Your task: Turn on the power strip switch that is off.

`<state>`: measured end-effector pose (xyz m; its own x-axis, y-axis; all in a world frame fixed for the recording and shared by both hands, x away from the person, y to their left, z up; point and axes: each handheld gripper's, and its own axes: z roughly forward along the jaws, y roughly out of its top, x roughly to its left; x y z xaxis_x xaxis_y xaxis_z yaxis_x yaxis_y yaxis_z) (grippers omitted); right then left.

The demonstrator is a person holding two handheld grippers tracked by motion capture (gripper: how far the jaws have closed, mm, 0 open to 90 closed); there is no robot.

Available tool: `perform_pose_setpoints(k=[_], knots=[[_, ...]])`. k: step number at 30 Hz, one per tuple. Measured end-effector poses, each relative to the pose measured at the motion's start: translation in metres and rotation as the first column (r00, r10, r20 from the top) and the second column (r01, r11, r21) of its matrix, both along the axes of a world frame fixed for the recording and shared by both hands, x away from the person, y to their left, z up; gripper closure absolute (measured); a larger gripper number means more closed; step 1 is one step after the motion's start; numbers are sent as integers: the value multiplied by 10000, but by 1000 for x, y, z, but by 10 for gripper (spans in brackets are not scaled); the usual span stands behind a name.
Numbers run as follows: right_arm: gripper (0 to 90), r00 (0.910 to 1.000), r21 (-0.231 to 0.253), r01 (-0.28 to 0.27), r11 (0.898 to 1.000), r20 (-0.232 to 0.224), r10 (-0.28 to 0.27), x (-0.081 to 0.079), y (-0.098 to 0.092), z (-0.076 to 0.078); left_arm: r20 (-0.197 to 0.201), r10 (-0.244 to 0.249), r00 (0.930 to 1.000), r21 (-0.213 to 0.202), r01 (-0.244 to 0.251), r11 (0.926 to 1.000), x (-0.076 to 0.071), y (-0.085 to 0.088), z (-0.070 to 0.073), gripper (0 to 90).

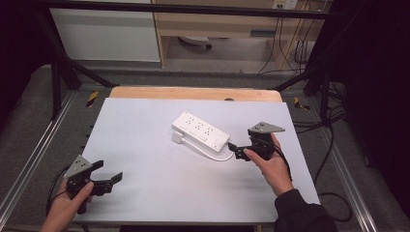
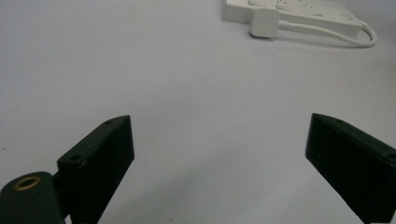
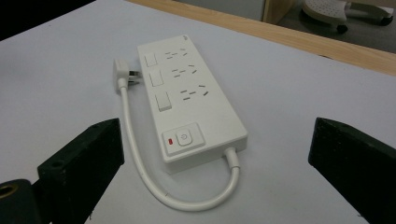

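Note:
A white power strip [image 1: 200, 130] [image 3: 189, 100] [image 2: 299, 10] lies flat near the middle of the white table, with three socket rows and a button with a red light. Its short white cable [image 3: 154, 182] [image 1: 212, 153] loops back to a white plug [image 1: 178, 137] [image 3: 120, 70] [image 2: 265, 23] lying beside the strip. My right gripper [image 1: 233, 148] [image 3: 215, 154] is open, just right of the strip's cable end, jaws wide with nothing between them. My left gripper [image 1: 109, 173] [image 2: 219, 154] is open at the front left, over bare table, far from the strip.
The white table surface [image 1: 159, 183] has a wooden edge [image 1: 193, 93] at the back. A black frame [image 1: 63, 72] and floor cables [image 1: 333, 145] surround the table. A person's hands hold both grippers from the near edge.

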<state>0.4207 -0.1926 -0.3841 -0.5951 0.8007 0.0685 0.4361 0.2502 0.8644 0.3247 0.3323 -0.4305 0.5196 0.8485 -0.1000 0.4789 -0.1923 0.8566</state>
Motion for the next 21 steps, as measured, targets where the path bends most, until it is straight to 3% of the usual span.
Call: perform_pose_setpoints(k=[21], knots=[[47,9999,198,131,9997,84,-133,18,18,6,-24,-38,10000,28,38,10000,0,0,-1,82]])
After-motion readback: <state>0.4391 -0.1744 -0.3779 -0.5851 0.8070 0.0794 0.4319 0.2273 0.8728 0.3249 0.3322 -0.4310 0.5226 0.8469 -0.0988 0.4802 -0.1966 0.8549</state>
